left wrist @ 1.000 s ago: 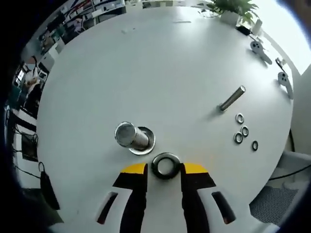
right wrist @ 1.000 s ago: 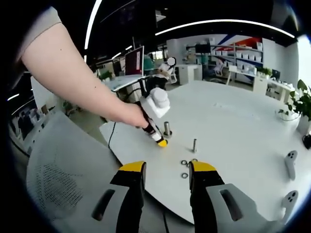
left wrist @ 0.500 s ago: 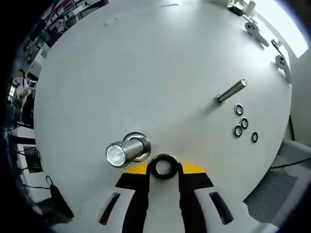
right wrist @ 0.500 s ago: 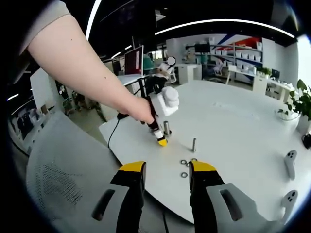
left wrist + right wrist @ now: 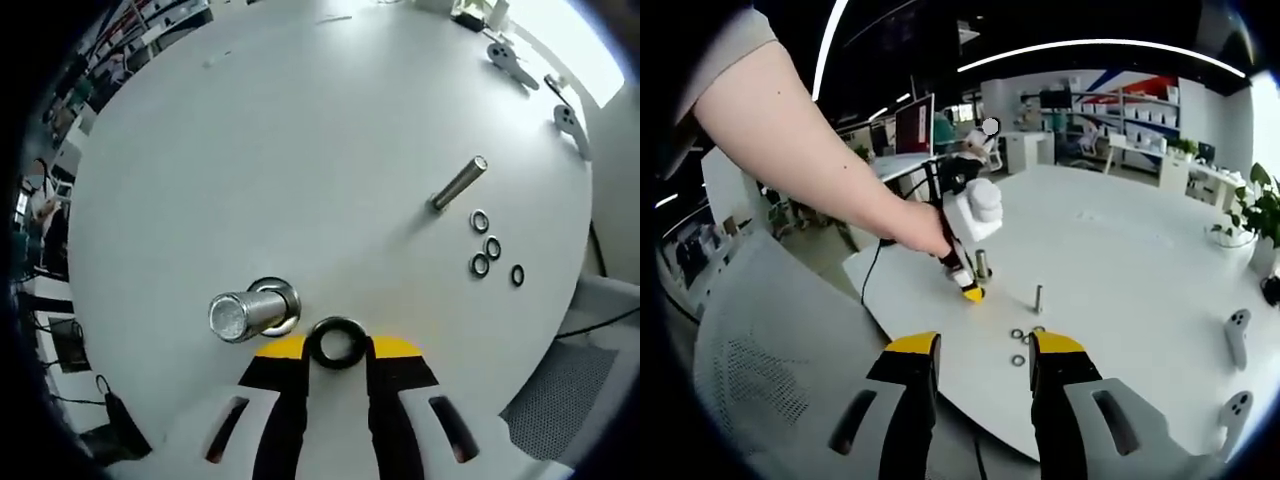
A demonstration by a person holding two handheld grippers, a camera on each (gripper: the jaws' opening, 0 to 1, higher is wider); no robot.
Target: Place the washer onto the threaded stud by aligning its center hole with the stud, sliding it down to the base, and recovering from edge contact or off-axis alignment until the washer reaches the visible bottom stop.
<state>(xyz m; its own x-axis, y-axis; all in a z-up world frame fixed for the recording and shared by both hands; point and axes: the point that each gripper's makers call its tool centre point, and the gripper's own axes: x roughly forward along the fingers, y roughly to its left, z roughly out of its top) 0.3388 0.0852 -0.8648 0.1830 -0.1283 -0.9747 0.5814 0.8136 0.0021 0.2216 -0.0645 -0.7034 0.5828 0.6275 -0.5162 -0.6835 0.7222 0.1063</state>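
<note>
A dark ring washer (image 5: 337, 325) sits pinched between the yellow tips of my left gripper (image 5: 336, 348), which is shut on it just above the white round table (image 5: 300, 150). The thick silver threaded stud (image 5: 243, 313) stands on its round base just left of the washer, apart from it. In the right gripper view a person's hand holds the left gripper (image 5: 971, 291) beside that stud (image 5: 983, 264). My right gripper (image 5: 977, 352) hangs open off the table's near edge with nothing between its fingers.
A thinner stud (image 5: 457, 184) stands at the right with several small washers (image 5: 481, 264) beside it. Two white handles (image 5: 567, 121) lie near the far table edge. A grey mesh chair (image 5: 760, 350) sits below the table edge, and a potted plant (image 5: 1265, 215) stands far right.
The left gripper's jaws have narrowed onto the washer, and its view has shifted, so the thick stud now lies closer and further left of the tips. The right gripper has stayed put.
</note>
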